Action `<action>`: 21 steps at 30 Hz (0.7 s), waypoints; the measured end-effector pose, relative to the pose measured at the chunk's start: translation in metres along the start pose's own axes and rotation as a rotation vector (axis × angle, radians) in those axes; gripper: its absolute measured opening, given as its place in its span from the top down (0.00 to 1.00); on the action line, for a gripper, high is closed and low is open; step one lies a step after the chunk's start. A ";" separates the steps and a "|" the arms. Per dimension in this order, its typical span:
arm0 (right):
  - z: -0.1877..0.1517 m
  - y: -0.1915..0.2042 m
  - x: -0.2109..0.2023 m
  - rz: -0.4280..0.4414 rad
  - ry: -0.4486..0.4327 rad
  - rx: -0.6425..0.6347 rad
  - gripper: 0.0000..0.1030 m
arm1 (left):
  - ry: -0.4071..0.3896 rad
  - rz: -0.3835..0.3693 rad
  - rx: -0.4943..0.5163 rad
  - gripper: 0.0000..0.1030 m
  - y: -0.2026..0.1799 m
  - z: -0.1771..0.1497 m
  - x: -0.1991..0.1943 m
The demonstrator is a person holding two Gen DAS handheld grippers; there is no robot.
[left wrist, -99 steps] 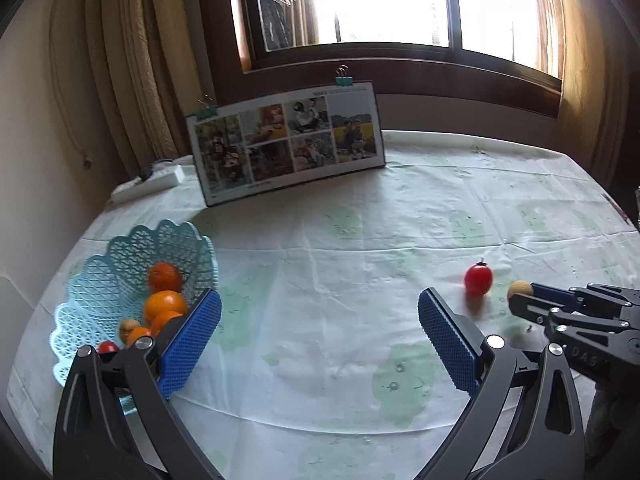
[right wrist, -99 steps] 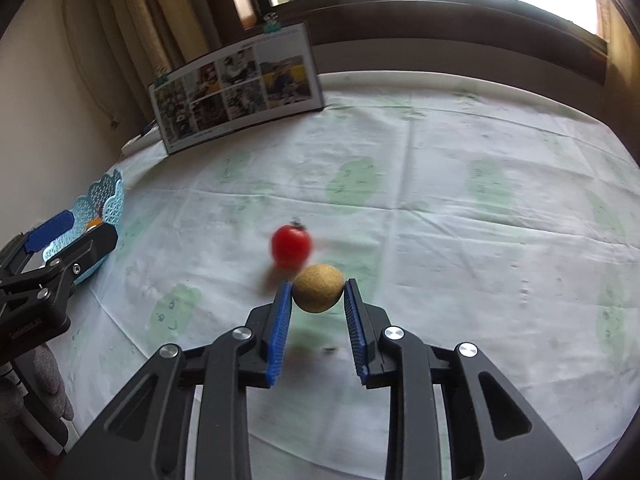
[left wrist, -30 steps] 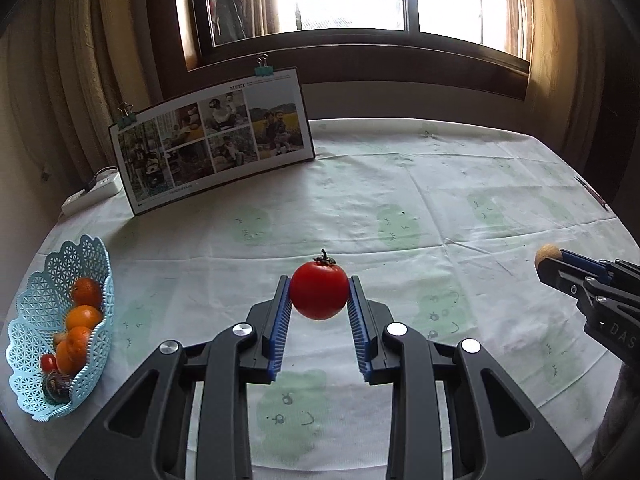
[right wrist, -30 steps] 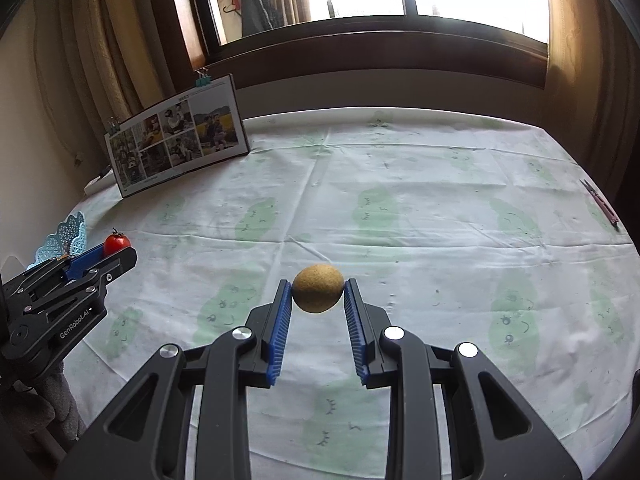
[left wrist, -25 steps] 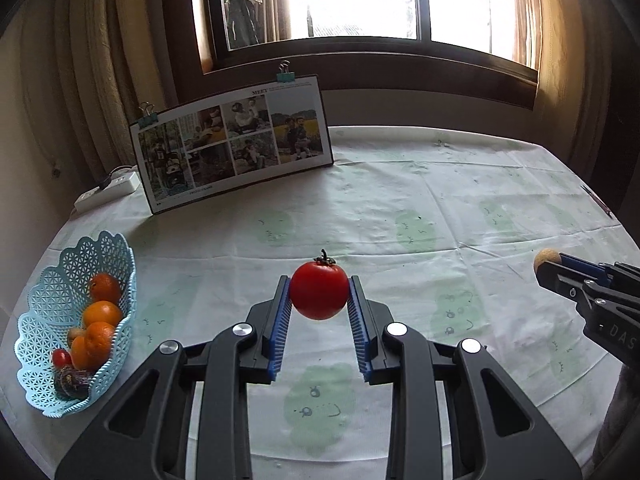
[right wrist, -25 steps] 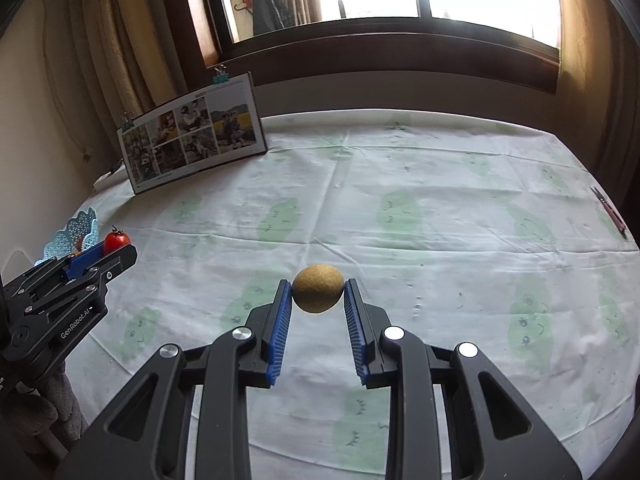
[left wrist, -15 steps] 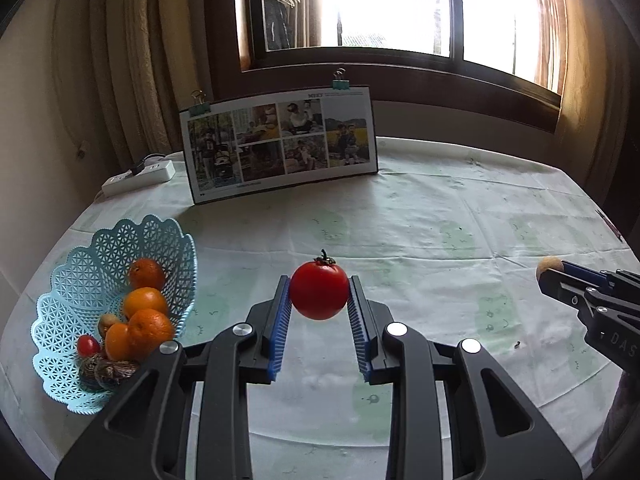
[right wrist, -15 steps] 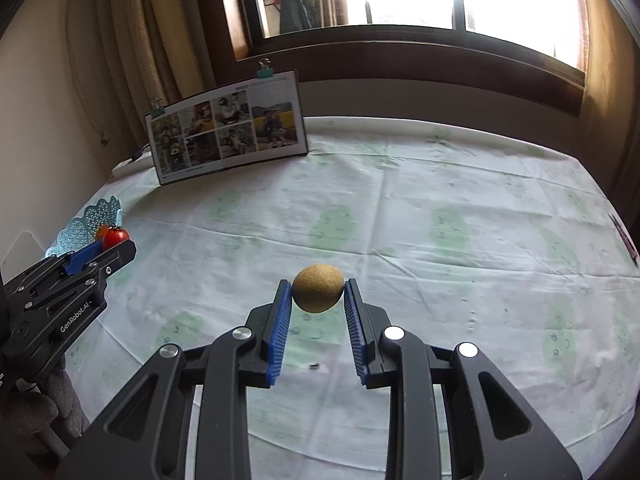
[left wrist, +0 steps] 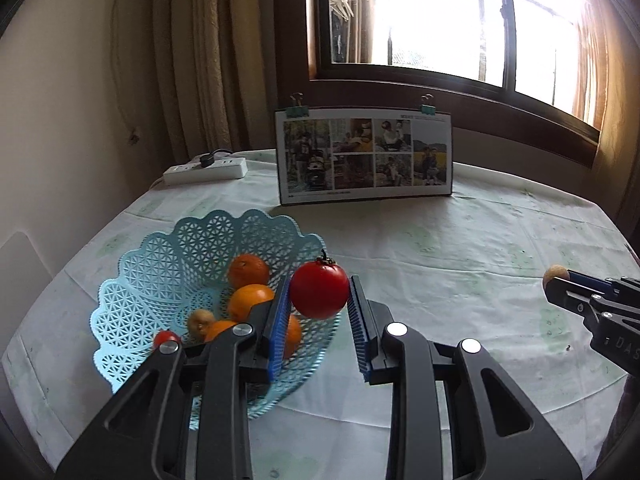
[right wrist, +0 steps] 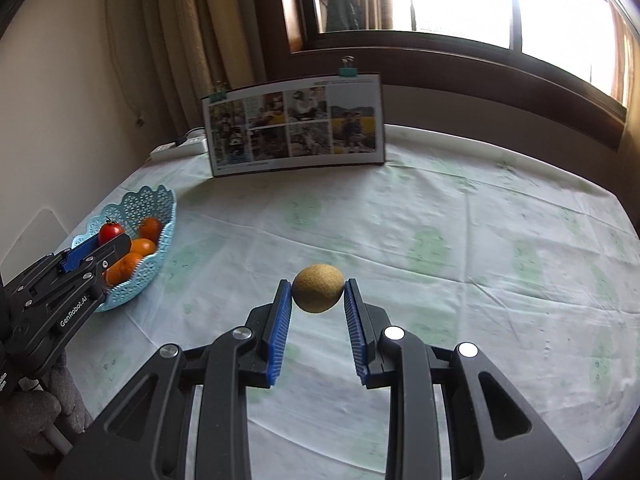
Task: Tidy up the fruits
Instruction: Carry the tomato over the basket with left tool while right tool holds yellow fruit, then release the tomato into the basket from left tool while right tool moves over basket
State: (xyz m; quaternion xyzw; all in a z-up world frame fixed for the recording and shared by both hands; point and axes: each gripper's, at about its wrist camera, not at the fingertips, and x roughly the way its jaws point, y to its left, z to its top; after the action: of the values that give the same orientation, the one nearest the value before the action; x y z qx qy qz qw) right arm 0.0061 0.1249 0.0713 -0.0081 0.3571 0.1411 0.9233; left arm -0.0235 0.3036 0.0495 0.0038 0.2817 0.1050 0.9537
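Observation:
My left gripper (left wrist: 319,292) is shut on a red tomato (left wrist: 319,290), held in the air over the right rim of the light blue lattice basket (left wrist: 160,264). Inside the basket lie several oranges (left wrist: 248,270), a small brown fruit (left wrist: 200,318) and a small red fruit (left wrist: 166,337). My right gripper (right wrist: 318,289) is shut on a brown kiwi (right wrist: 318,288) above the tablecloth, to the right of the basket (right wrist: 154,208). The right wrist view shows the left gripper (right wrist: 100,246) with the tomato (right wrist: 111,232) at the basket. In the left wrist view the kiwi (left wrist: 554,271) shows at the right edge.
A clipped photo board (left wrist: 366,160) stands upright at the back of the table. A white power strip (left wrist: 206,170) lies at the back left near the curtain. The pale patterned tablecloth (right wrist: 440,220) covers the round table below a window.
My left gripper has carried the tomato leftward until it hangs at the basket's right rim. My right gripper has turned left too, kiwi still held, bringing the basket into its view.

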 end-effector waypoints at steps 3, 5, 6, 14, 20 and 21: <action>0.004 0.017 0.005 0.022 0.003 -0.026 0.73 | 0.006 0.031 -0.037 0.72 0.023 -0.002 0.003; 0.006 0.027 0.008 0.033 0.006 -0.037 0.73 | 0.013 0.050 -0.058 0.72 0.038 -0.004 0.005; 0.007 0.031 0.009 0.039 0.007 -0.042 0.73 | 0.016 0.057 -0.066 0.72 0.044 -0.005 0.007; 0.014 0.061 0.018 0.070 0.012 -0.077 0.73 | 0.030 0.099 -0.122 0.72 0.080 -0.008 0.016; 0.017 0.070 0.024 0.075 0.015 -0.087 0.73 | 0.034 0.115 -0.164 0.72 0.100 -0.009 0.023; 0.017 0.071 0.025 0.075 0.016 -0.087 0.73 | 0.034 0.115 -0.170 0.71 0.103 -0.010 0.024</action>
State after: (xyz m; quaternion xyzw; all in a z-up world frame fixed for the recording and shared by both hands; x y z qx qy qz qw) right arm 0.0155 0.2015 0.0736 -0.0361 0.3579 0.1910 0.9133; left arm -0.0292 0.4086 0.0353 -0.0627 0.2870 0.1832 0.9382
